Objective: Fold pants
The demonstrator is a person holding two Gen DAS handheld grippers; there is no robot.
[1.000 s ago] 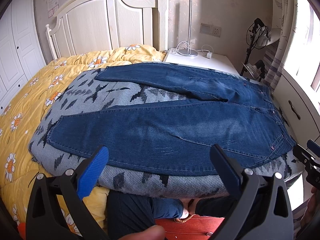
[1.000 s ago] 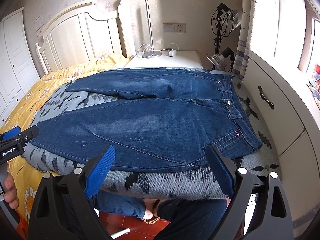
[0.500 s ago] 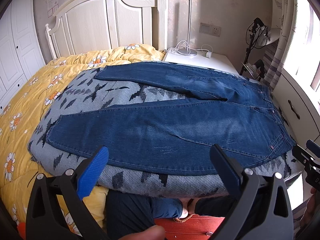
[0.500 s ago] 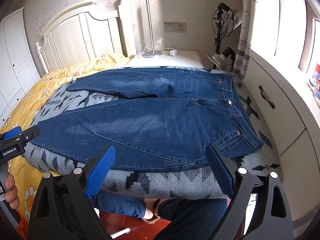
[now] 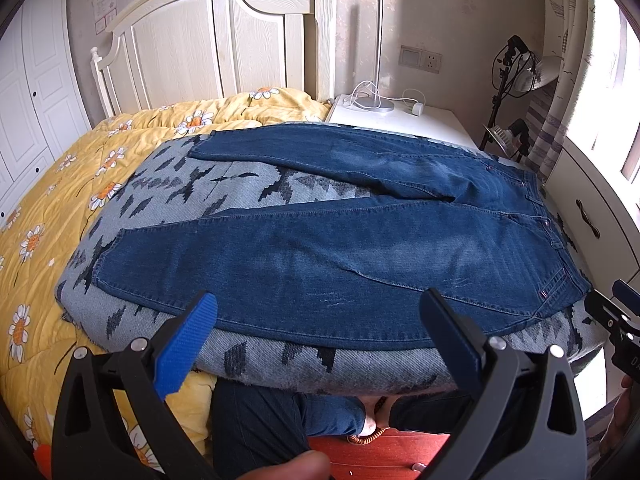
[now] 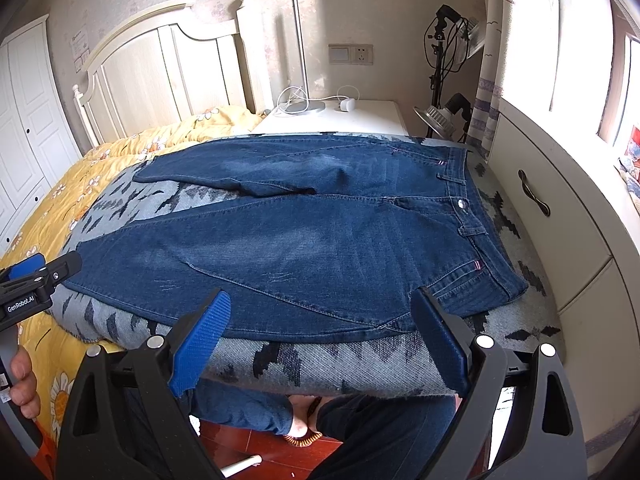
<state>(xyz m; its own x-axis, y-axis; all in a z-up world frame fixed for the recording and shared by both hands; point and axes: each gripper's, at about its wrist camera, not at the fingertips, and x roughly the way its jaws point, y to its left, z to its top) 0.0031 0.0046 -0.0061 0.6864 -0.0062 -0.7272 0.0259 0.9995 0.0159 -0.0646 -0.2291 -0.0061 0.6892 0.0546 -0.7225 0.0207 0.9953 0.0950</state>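
Observation:
Dark blue jeans [image 5: 320,256] [image 6: 320,240] lie spread flat on a grey patterned blanket [image 5: 240,184] [image 6: 360,360] on the bed, waistband to the right, both legs running left and splayed apart. My left gripper [image 5: 318,312] hovers open above the near edge of the lower leg, nothing between its fingers. My right gripper [image 6: 322,308] also stands open, over the near edge by the hip and waistband corner. Each gripper shows at the edge of the other's view: the right gripper [image 5: 616,320] and the left gripper [image 6: 36,280].
A yellow flowered quilt [image 5: 48,208] covers the bed to the left, with a white headboard [image 5: 208,40] behind. A white nightstand [image 5: 400,116] with a lamp base and cables stands at the back. A white drawer cabinet [image 6: 552,216] runs along the right. The person's legs [image 6: 360,432] stand below.

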